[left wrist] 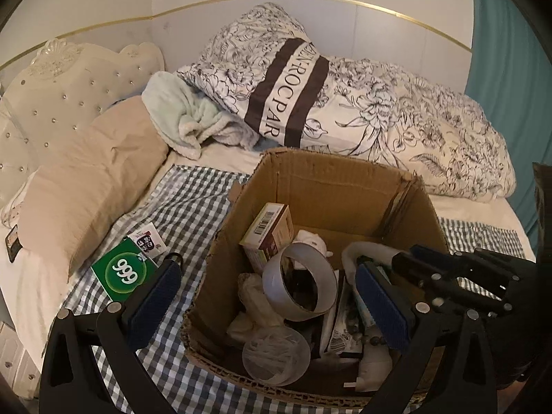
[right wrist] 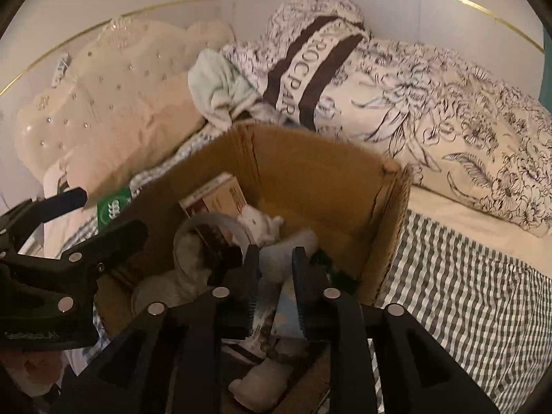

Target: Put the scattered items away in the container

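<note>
Here, on a bed spread with a gray-and-white gingham cloth (left wrist: 179, 203), a torn corrugated cardboard box (left wrist: 321, 176) already holds most of the clutter: a roll of clear packing tape (left wrist: 299, 281) standing on edge, a small printed carton (left wrist: 267, 233), crumpled white plastic wrap and a string of dark beads. The right hand-held gripper (right wrist: 274, 277) hangs inside the box over a soft whitish bundle (right wrist: 276, 262), its ribbed blue pads only narrowly parted; the bundle shows in the gap, though whether the pads press on it cannot be told. The left hand-held gripper (left wrist: 265, 293) straddles the box's near-left wall, jaws spread wide and holding nothing. What seems left to collect lies outside the box on the left: a flat, glossy green packet marked "999" (left wrist: 124, 274), with a smaller white printed packet (left wrist: 148, 241) at its far corner, both resting on the gingham beside a beige pillow (left wrist: 93, 186). The green packet sits just beyond the left gripper's outer pad, its long side running diagonally away from the box, so the left hand looks far nearer to it than the right. A floral duvet (left wrist: 396, 117) is heaped behind.
</note>
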Available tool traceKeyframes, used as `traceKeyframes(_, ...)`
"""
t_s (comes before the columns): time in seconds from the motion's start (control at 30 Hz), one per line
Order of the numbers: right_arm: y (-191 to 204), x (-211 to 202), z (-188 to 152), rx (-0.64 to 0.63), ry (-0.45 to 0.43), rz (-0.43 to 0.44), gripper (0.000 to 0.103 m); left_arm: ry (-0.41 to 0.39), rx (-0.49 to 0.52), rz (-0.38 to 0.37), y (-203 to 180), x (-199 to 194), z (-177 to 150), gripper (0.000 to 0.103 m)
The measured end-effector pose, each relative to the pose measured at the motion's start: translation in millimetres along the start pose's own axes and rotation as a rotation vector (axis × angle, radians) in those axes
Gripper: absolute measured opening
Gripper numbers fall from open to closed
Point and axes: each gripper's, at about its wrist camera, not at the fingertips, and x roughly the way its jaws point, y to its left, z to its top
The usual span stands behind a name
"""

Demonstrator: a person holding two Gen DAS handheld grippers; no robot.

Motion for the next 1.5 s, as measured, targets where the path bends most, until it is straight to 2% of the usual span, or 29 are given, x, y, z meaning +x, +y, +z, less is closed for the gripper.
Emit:
traceKeyframes(0.03,0,3,-1,-0.004,0.012,-0.005,0.025,0.001,0.001,0.0,0,1,0,0.103)
traceKeyframes(0.07,1,4,-2,-0.007,0.018,-0.007,0.032,0.002,0.001,0.0,-1,1,0,0.103)
traceKeyframes(0.17,2,1,-3,-0.014,0.01,-0.021,0.059,0.001,-0.006,0.0,-1,0,1,0.103)
traceKeyframes(0.33,6,-24,1,-0.037,-0.05,-0.046,0.063,-0.031,-0.013,0.001,-2,-18,8,0.103)
traceKeyframes(0.4,6,-37,3,-0.032,-0.075,-0.052,0.072,-0.054,-0.013,-0.002,-3,-30,11,0.103)
traceKeyframes(0.73,3,-131,7,-0.014,-0.24,-0.106,0.094,-0.188,-0.002,-0.022,-24,-116,26,0.103)
traceKeyframes(0.8,1,-155,6,-0.006,-0.276,-0.132,0.103,-0.212,0.0,-0.028,-28,-132,28,0.103)
traceKeyframes(1.03,-4,-223,-5,-0.002,-0.355,-0.206,0.103,-0.304,0.018,-0.055,-50,-197,28,0.103)
traceKeyframes(1.23,-13,-277,-27,0.021,-0.409,-0.249,0.103,-0.36,0.049,-0.091,-75,-239,17,0.103)
traceKeyframes(1.5,-37,-329,-62,0.056,-0.417,-0.333,0.103,-0.365,0.079,-0.165,-115,-261,-1,0.103)
